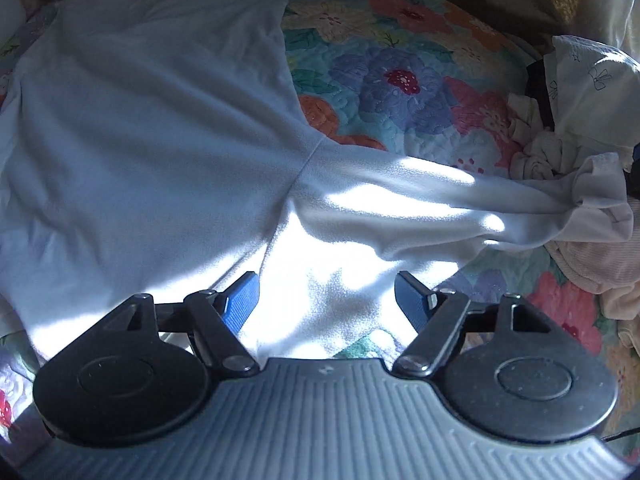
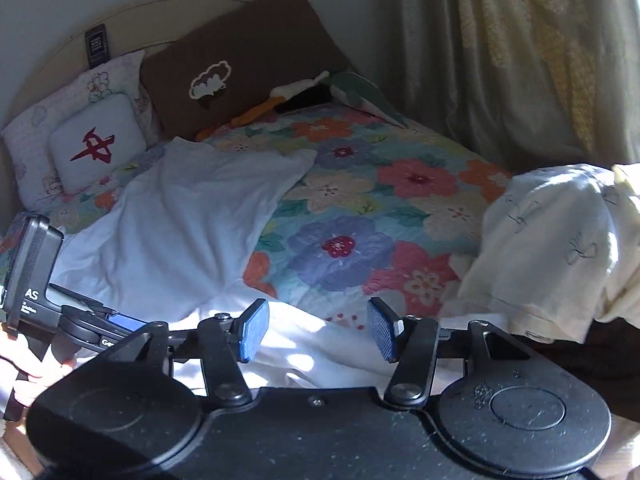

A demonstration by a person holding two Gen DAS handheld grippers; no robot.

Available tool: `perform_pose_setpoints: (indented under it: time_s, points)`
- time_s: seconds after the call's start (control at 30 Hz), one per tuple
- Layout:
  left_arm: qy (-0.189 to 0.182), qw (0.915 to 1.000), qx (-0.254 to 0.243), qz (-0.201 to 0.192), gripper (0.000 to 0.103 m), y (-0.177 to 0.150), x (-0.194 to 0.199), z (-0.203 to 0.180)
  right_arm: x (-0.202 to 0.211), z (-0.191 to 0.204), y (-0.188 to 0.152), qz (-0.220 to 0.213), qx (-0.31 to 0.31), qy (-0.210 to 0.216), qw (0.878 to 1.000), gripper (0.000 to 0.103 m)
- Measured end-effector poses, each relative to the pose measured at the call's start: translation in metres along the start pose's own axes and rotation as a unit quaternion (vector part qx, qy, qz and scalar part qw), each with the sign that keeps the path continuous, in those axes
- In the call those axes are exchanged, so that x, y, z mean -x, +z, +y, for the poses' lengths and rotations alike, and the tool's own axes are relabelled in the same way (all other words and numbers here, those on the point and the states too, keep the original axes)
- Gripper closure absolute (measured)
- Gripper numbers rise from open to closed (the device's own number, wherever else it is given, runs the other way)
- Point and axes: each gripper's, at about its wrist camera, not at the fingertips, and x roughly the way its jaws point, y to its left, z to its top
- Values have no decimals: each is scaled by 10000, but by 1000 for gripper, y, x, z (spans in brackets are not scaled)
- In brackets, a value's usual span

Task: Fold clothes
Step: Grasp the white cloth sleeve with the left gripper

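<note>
Both grippers, left gripper (image 1: 326, 294) and right gripper (image 2: 318, 330), hang with jaws apart over sunlit cloth, nothing pinched. One pale blue shirt (image 1: 140, 120) lies flat on the floral quilt (image 1: 400, 80), its body running toward the pillows (three in all) (image 2: 240, 56), one sleeve (image 1: 460, 204) stretched sideways toward the quilt's edge, where crumpled cream clothes (image 2: 560, 248) lie heaped.
</note>
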Motion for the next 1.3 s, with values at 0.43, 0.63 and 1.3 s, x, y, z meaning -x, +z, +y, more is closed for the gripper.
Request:
perform_pose_setpoints:
  time_s: [0.43,0.63,1.3]
  points:
    - [1259,9641,2050,-1124,23,-27,110,170,-106,180,56,952,1952,1867,9581,43]
    - [1366,8972,3800,-1788,26,-50,157,283,-139,264,77,884,2464,2166,9405,22]
    - [791,8434,5139,-1357,25,-42,58,472,-267,365,60,1464,2274,2196,9374,27]
